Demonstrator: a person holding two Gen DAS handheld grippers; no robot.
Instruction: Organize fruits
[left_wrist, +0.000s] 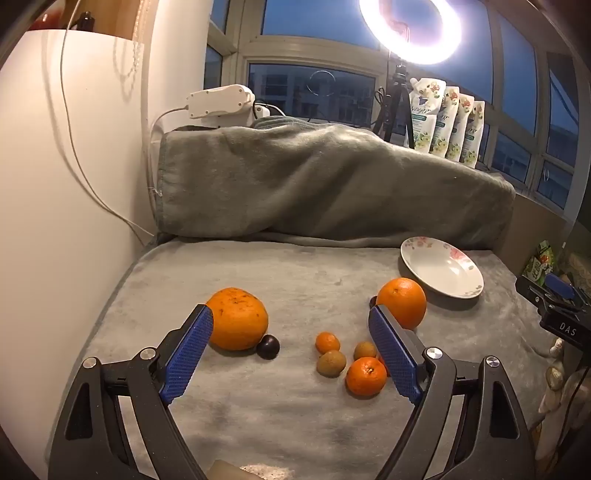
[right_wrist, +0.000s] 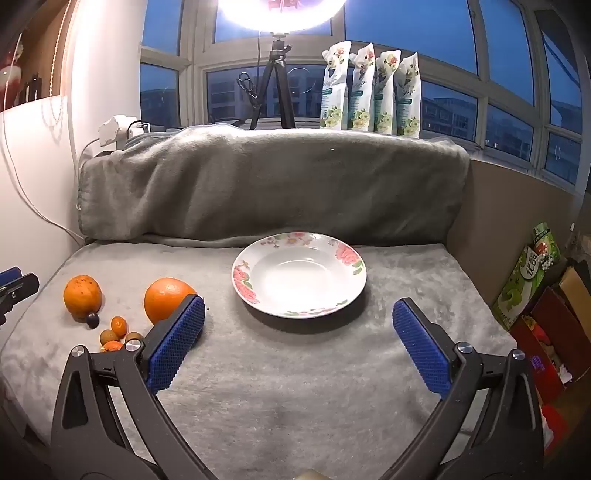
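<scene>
Lying loose on the grey fleece blanket (left_wrist: 258, 406) that covers the bench, the fruits form one group on its left part. The biggest is a large orange with dark speckles on its dull, rough skin (left_wrist: 236, 319); a small dark purple round fruit (left_wrist: 268, 346) touches its right lower side. To the right stands a second large orange with smooth bright skin (left_wrist: 402, 301), and a small green stem scar shows on its top. Between and in front of these two lie the small pieces: a tiny orange kumquat-like fruit (left_wrist: 327, 342), two small round brown-green fruits (left_wrist: 331, 363) close together, and a shiny small mandarin (left_wrist: 365, 376) with a dark stem spot, nearest to the camera.

Just beside the smooth orange, toward the back right, sits a white shallow ceramic plate with pink flower pattern on the rim (right_wrist: 351, 258). Nothing lies in it.

The left claw (left_wrist: 291, 354) hangs above the fruit group with its blue ribbed pads spread wide and nothing between them. The right claw (right_wrist: 299, 343) is also released, wide apart, and faces the plate.

Behind the bench the same grey cover rises over a long bulky shape. On the window sill stand four white flowered refill pouches (right_wrist: 369, 92) and a lit ring lamp on a black tripod (right_wrist: 277, 74).
</scene>
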